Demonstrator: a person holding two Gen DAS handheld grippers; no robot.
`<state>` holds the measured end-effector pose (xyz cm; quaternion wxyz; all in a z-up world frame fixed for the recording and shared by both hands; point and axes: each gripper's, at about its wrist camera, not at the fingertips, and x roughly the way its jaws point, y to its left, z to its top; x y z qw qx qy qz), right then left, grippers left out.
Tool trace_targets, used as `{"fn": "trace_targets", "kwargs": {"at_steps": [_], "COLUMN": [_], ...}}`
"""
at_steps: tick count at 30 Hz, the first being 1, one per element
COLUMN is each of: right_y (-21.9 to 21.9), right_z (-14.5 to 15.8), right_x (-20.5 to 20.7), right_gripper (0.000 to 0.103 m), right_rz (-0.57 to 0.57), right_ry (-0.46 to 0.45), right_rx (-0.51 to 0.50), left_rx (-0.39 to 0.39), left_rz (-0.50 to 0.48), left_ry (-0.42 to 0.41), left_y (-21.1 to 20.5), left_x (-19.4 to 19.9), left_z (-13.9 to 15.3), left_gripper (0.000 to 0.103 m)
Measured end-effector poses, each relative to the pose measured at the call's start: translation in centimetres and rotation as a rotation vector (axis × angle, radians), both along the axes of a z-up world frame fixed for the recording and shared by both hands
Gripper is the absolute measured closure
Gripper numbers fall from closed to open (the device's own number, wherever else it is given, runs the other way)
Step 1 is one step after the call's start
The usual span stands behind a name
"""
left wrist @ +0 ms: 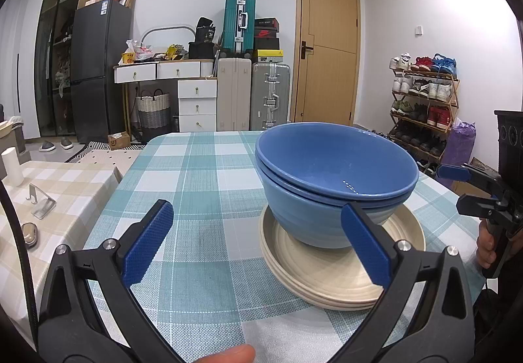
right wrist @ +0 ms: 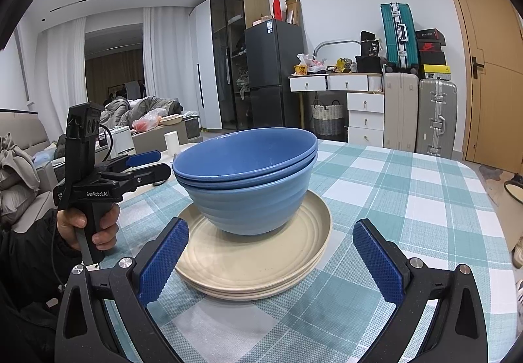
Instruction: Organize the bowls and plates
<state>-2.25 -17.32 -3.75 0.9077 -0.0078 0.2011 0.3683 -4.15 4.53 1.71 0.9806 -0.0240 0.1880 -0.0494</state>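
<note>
My right claw, spread wide and empty, faces the nested blue bowls on the cream plate stack dead ahead on the checked tablecloth, while my left claw, likewise spread, has the stack off to its right.

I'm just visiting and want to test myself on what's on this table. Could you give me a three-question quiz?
1. True or false: the blue bowls are nested and stand on the cream plates.
2. What covers the table: A plaid cloth, B bare wood, C newspaper?
3. Fill in: the left gripper and the right gripper both hold ____.

Key: 1 true; 2 A; 3 nothing, both are open.
</note>
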Motion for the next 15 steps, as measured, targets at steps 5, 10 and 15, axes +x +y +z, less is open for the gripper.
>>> {"fn": "trace_targets", "kwargs": {"at_steps": [5,10,15], "right_y": [0.0,0.01,0.03], "right_z": [-0.04,-0.05,-0.05], "right_x": [-0.03,-0.04,-0.03], "right_gripper": [0.001,0.0,0.0], "right_rz": [0.001,0.001,0.001], "right_ry": [-0.001,-0.001,0.0], "right_rx": [-0.001,-0.002,-0.004], "left_rx": [0.001,0.001,0.003], "left_rz": [-0.001,-0.001,-0.004], "left_ry": [0.0,-0.001,-0.008], "left_y": [0.0,-0.01,-0.01], "left_x": [-0.01,-0.02,-0.03], "left_z": [-0.02,-0.05,0.13], "left_gripper": [0.001,0.0,0.001]}}
